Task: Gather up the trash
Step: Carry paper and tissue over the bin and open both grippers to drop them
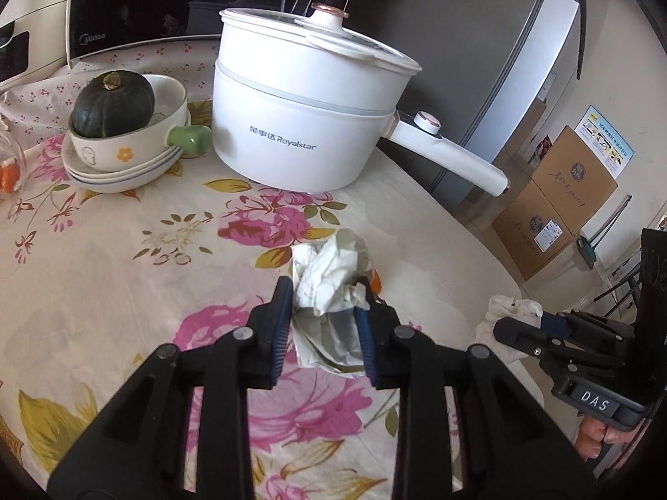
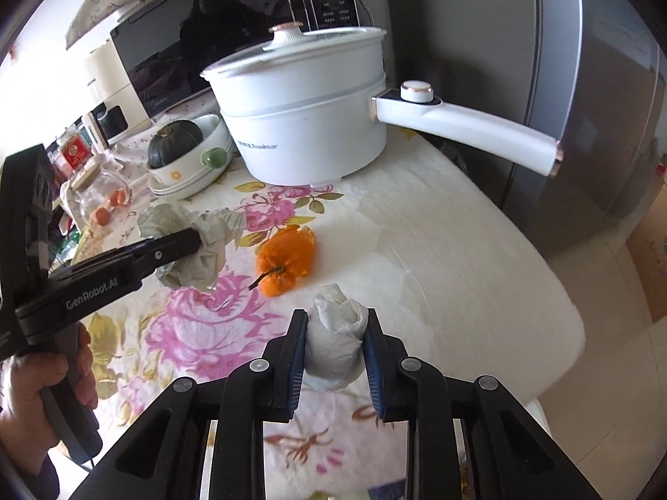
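My left gripper (image 1: 323,293) is shut on a crumpled white paper wad (image 1: 329,279) and holds it over the floral tablecloth; the same gripper (image 2: 196,246) and paper wad (image 2: 208,250) show at the left of the right wrist view. My right gripper (image 2: 335,321) is shut on a rolled white tissue (image 2: 335,333) near the table's right edge; this gripper (image 1: 521,325) and tissue (image 1: 508,306) show at the right of the left wrist view. An orange plastic wrapper (image 2: 285,260) lies on the cloth between both grippers.
A white Royalstar electric pot (image 1: 304,108) with a long handle (image 2: 471,129) stands at the back. A bowl holding a dark green squash (image 1: 112,104) sits on stacked plates left of it. A glass jar (image 2: 104,200) stands further left. The table edge (image 2: 554,291) drops off at right.
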### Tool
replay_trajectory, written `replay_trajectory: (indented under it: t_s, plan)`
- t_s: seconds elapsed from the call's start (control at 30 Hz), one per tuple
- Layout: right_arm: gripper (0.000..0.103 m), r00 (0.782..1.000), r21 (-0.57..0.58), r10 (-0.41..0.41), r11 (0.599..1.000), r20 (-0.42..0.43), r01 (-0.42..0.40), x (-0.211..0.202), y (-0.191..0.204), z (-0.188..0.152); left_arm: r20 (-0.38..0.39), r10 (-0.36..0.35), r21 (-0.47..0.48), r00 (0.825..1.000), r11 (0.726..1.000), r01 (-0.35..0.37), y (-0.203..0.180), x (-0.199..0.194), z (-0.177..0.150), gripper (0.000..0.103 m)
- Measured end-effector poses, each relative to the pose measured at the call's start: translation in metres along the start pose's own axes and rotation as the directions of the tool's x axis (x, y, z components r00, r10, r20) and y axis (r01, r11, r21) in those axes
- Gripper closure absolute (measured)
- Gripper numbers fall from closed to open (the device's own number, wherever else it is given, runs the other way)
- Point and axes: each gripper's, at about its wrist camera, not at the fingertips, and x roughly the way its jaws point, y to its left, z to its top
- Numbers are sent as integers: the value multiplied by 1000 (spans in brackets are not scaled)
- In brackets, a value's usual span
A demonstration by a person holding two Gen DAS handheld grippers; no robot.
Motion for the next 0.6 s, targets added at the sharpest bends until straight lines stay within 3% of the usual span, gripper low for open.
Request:
replay_trajectory:
  t_s: [0.37,0.6]
  plan:
    - [76,1000,-2,0,1000,29,0,-62,16,-34,18,-10,35,1000,999,9,-22,-62,-43,72]
    - [76,998,32,57,998,31,-58,-81,17,-61,17,-24,67,1000,997,22,-32,-89,-66,72]
